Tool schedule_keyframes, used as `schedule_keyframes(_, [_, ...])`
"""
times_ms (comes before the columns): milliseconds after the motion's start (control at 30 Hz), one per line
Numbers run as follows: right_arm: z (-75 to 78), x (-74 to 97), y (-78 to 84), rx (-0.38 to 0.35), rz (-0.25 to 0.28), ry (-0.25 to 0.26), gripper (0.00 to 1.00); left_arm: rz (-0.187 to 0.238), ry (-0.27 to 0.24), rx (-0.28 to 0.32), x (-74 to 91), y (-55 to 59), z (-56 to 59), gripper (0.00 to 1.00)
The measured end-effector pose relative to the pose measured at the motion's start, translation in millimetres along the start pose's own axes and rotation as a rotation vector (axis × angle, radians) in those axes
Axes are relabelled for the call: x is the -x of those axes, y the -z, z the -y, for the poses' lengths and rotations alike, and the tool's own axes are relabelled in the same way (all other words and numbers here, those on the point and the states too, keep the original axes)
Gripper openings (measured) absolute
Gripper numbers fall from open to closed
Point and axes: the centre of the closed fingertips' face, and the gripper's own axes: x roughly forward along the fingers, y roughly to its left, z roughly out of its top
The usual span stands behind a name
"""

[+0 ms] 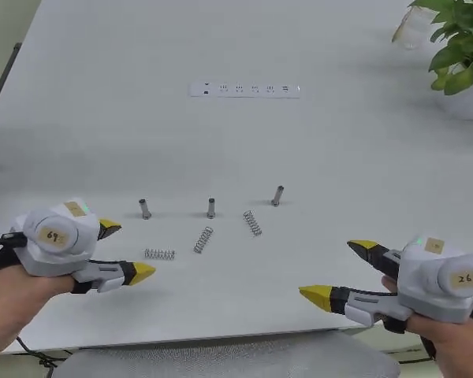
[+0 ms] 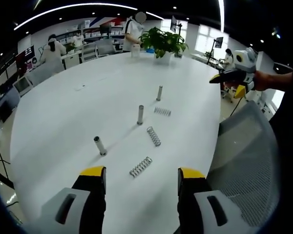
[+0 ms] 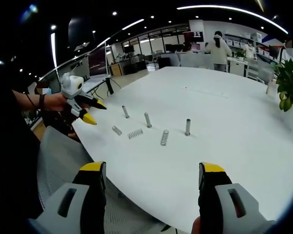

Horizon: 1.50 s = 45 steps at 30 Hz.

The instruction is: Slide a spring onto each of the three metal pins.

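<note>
At the near edge of the white table [image 1: 339,142], the left gripper [image 1: 130,250] and right gripper [image 1: 331,269] hover above the surface, well apart, each with its yellow-tipped jaws spread wide and holding nothing. Just beyond them 3 springs lie flat on the table (all loose, none on a pin): the left spring [image 1: 159,253] nearest the left gripper, the middle spring [image 1: 202,239] slantwise, the right spring [image 1: 252,222] a little farther. Behind these, 3 bare metal pins stand upright in a row: left pin [image 1: 144,209], middle pin [image 1: 211,208], right pin [image 1: 277,195]. Farther back lies a white power strip [image 1: 244,90], and a potted plant [image 1: 457,43] sits at the far right.
</note>
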Motion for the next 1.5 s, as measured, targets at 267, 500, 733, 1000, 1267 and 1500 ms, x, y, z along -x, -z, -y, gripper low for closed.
schedule_keyframes(267, [2.7, 2.3, 5.4, -0.001, -0.01, 0.008, 0.77, -0.011, 0.013, 0.004, -12.8, 0.8, -1.1, 0.52])
schedule_keyframes(500, [5.9, 3.5, 5.4, -0.006, -0.007, 0.013, 0.77, -0.021, 0.028, 0.007, -22.6, 2.4, -1.0, 0.5])
schedule_keyframes(733, [3.7, 2.4, 7.4, -0.006, -0.013, 0.009, 0.77, -0.038, 0.041, 0.019, -33.9, 5.8, -2.8, 0.47])
schedule_keyframes(1000, [4.2, 3.0, 10.0, -0.009, -0.02, 0.007, 0.77, -0.059, 0.063, 0.018, -46.1, 11.1, -0.5, 0.43])
schedule_keyframes(1267, [3.0, 3.8, 13.0, -0.012, -0.027, 0.005, 0.77, -0.091, 0.075, 0.01, -52.9, 21.9, 1.7, 0.39])
schedule_keyframes(1500, [2.3, 3.3, 12.9, -0.012, -0.027, 0.003, 0.76, -0.112, 0.083, -0.001, -56.9, 29.3, 3.0, 0.33])
